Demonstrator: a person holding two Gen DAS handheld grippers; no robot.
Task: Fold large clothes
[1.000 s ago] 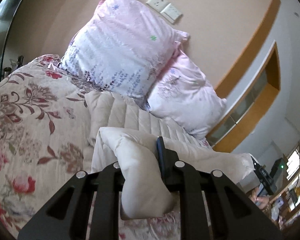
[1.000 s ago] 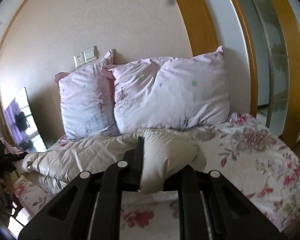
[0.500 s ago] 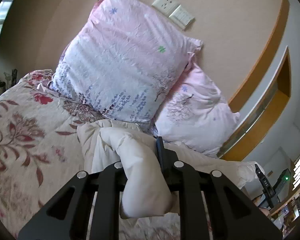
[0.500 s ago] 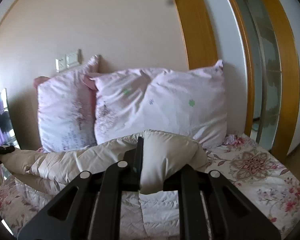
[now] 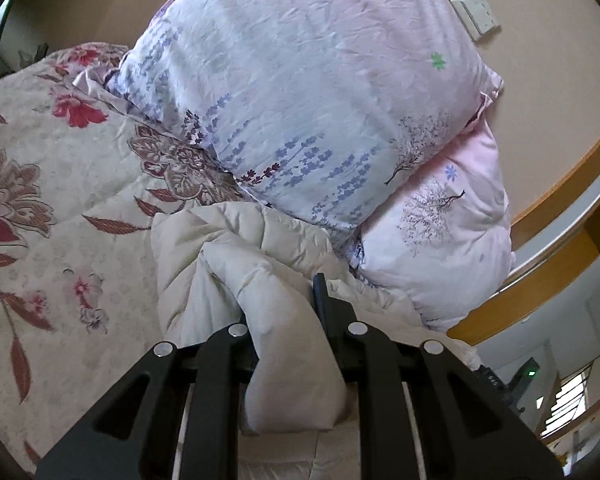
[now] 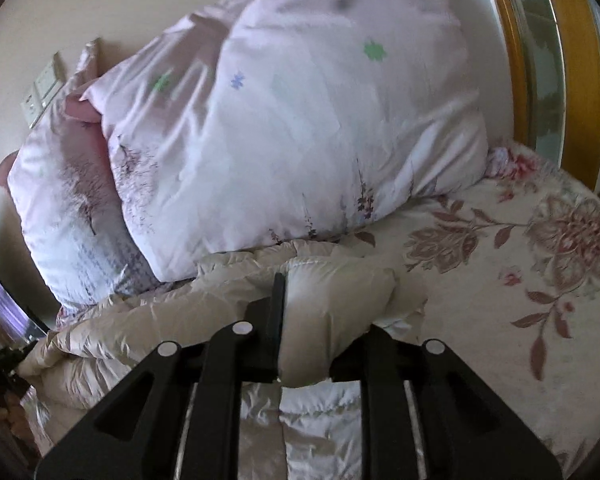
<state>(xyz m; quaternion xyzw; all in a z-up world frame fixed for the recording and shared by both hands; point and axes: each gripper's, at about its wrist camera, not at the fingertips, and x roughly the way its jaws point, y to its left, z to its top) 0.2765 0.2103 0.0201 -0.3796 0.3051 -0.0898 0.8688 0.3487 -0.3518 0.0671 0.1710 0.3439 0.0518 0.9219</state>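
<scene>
A cream quilted down jacket (image 5: 260, 248) lies on the floral bed, its far edge up against the pillows. My left gripper (image 5: 284, 312) is shut on a bunched corner of the jacket, which bulges between its black fingers. My right gripper (image 6: 320, 308) is shut on the jacket's other corner (image 6: 332, 300). The folded-over edge runs between the two grippers, low over the jacket's lower layer (image 6: 320, 412). The rest of the jacket under the grippers is hidden.
Two pink-and-white pillows (image 5: 320, 100) (image 6: 300, 128) lean on the beige wall just beyond the jacket. The floral bedspread (image 5: 40, 200) (image 6: 520, 280) spreads to both sides. A wooden door frame (image 6: 580, 60) stands at the right. Wall sockets (image 5: 472, 8) sit above the pillows.
Both grippers have carried the jacket's edge forward toward the pillows and down toward the bed. The pillows now loom much closer. Both grips are unchanged.
</scene>
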